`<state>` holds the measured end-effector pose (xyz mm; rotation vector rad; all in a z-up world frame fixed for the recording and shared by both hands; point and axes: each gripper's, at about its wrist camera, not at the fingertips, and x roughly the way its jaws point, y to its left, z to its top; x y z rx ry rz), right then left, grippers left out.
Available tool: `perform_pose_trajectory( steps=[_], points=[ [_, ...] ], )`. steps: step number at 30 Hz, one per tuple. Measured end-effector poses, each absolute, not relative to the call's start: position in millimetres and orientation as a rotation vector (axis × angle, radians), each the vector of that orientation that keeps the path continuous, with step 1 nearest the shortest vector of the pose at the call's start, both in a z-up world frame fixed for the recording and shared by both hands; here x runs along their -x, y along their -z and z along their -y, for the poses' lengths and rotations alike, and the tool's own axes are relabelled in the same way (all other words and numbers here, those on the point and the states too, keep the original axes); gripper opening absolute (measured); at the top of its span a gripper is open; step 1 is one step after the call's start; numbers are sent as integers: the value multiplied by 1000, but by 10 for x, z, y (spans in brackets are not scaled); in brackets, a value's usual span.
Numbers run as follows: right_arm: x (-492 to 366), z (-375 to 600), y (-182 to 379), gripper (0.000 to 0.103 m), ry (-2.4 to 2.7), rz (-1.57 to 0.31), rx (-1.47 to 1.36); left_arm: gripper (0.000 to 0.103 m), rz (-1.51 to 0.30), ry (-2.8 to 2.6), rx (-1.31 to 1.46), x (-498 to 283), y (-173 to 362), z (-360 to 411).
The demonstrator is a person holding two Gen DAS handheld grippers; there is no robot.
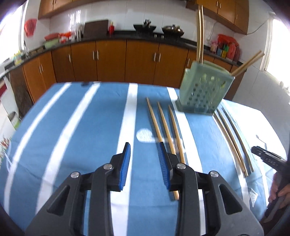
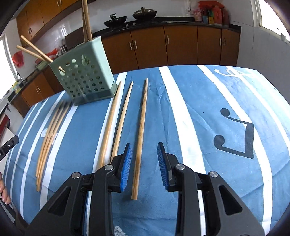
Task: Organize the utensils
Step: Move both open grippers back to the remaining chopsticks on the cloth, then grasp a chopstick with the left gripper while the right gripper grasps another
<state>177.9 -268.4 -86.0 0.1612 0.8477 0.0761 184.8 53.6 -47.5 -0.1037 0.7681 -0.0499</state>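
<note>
A pale green perforated utensil holder [image 1: 204, 90] [image 2: 85, 79] stands on the blue striped cloth with several wooden chopsticks upright in it. Three loose wooden chopsticks [image 1: 163, 127] lie left of the holder in the left wrist view; my left gripper [image 1: 145, 159] is open over their near ends, empty. Another group of chopsticks [image 1: 233, 143] lies to the right. In the right wrist view, my right gripper [image 2: 144, 159] is open, its jaws on either side of one chopstick [image 2: 140, 138] on the cloth. Two more chopsticks [image 2: 116, 123] lie left of it.
The table [image 1: 72, 127] is covered by a blue cloth with white stripes [image 2: 208, 109]. Brown kitchen cabinets [image 1: 108, 59] and a dark counter with woks [image 2: 145, 13] run behind. The other gripper and a hand [image 1: 277, 183] show at the right edge.
</note>
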Motion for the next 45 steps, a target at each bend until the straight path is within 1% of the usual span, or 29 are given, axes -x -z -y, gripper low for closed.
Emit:
perform_pose_trajectory(
  steps=[4, 6, 7, 8, 13, 18, 20, 22, 24, 31, 36, 40, 45],
  points=[
    [-1792, 2648, 998, 30, -65, -882, -130, 32, -794, 79, 100, -1819, 615, -470],
    [-1769, 2635, 1009, 20, -45, -872, -98, 32, -802, 97, 93, -1838, 619, -407],
    [-1762, 2636, 1015, 11, -26, -869, -76, 32, -807, 103, 88, -1852, 636, -380],
    [-1758, 2666, 1023, 9, -17, -868, -78, 32, -812, 106, 85, -1866, 636, -342],
    [-1789, 2861, 1018, 8, 40, -870, -136, 31, -870, 117, 77, -2014, 763, -205],
    [-1774, 2858, 1021, 8, 38, -868, -119, 17, -911, 112, 44, -2105, 895, -84],
    [-1777, 2860, 1021, 8, 38, -868, -123, 14, -929, 104, 41, -2137, 929, -70],
    [-1775, 2861, 1020, 8, 37, -869, -122, 13, -934, 101, 39, -2143, 955, -66],
    [-1779, 2856, 1020, 8, 37, -869, -117, 10, -930, 89, 16, -2142, 966, -51],
    [-1783, 2848, 1017, 8, 35, -868, -115, 8, -917, 55, 19, -2174, 968, -124],
    [-1785, 2856, 1013, 8, 40, -866, -106, 8, -911, -31, 38, -2230, 954, -346],
    [-1790, 2932, 1016, 8, 62, -861, -126, 8, -908, -39, 80, -2250, 936, -587],
    [-1784, 2924, 1017, 8, 65, -859, -115, 10, -891, -12, 84, -2228, 938, -614]
  ],
)
